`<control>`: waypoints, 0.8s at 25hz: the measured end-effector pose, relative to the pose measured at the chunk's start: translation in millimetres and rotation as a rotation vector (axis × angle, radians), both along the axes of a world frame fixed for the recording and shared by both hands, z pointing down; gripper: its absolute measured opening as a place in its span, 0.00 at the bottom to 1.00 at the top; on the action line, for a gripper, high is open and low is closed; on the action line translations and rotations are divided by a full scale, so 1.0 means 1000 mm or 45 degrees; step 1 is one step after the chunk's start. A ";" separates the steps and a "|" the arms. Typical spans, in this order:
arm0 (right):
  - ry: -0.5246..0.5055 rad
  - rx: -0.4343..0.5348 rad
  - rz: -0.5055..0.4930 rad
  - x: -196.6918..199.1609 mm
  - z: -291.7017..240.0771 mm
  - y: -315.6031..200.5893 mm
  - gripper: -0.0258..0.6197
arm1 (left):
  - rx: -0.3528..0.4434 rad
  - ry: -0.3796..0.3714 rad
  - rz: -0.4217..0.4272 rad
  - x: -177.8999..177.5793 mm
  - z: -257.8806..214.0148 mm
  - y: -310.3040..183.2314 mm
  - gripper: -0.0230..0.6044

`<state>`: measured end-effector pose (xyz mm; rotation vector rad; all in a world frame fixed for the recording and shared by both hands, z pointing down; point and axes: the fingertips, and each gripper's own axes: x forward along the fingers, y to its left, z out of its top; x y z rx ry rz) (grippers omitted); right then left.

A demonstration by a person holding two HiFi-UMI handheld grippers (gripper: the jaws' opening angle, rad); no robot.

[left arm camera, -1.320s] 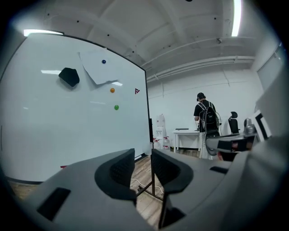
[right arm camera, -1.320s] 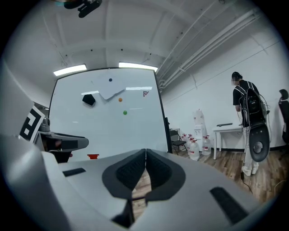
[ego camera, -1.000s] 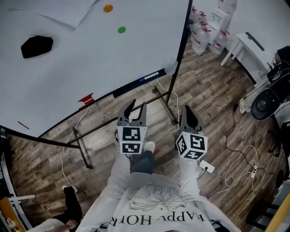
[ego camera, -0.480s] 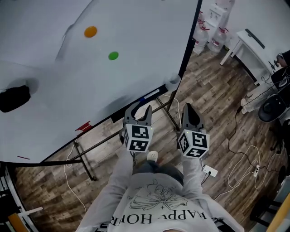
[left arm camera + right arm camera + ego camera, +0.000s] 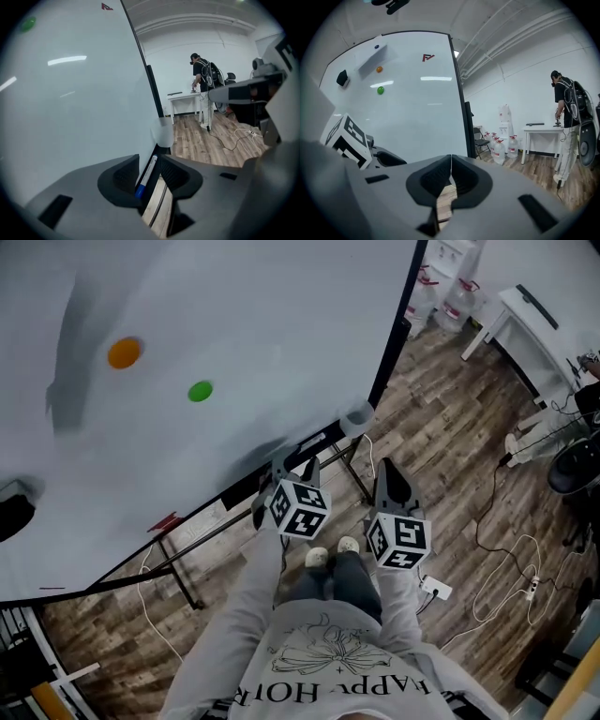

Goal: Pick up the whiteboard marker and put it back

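Marker [image 5: 146, 173] btm end hidden behind left gripper [image 5: 150, 160] jaws; whiteboard [image 5: 70, 93] cut off.

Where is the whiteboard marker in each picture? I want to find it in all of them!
Head view: the whiteboard marker is near the middle, a small pale strip on the tray under the whiteboard.
Left gripper view: low in the middle, white with a blue end.
Right gripper view: not in it.
Shared landmark: the green magnet on the whiteboard.
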<state>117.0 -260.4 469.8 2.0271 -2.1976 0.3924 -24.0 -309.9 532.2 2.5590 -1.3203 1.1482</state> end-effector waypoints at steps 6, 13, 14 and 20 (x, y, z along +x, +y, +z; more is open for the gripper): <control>-0.006 -0.055 -0.058 0.018 0.016 -0.021 0.04 | -0.043 -0.149 -0.015 0.023 0.028 -0.023 0.25; -0.030 -0.106 -0.091 0.041 0.036 -0.035 0.04 | -0.122 -0.350 -0.035 0.035 0.064 -0.046 0.25; -0.033 -0.111 -0.095 0.043 0.038 -0.037 0.04 | -0.130 -0.389 -0.034 0.035 0.068 -0.048 0.25; -0.053 -0.142 -0.125 0.050 0.052 -0.046 0.04 | -0.217 -0.490 -0.018 0.037 0.090 -0.054 0.25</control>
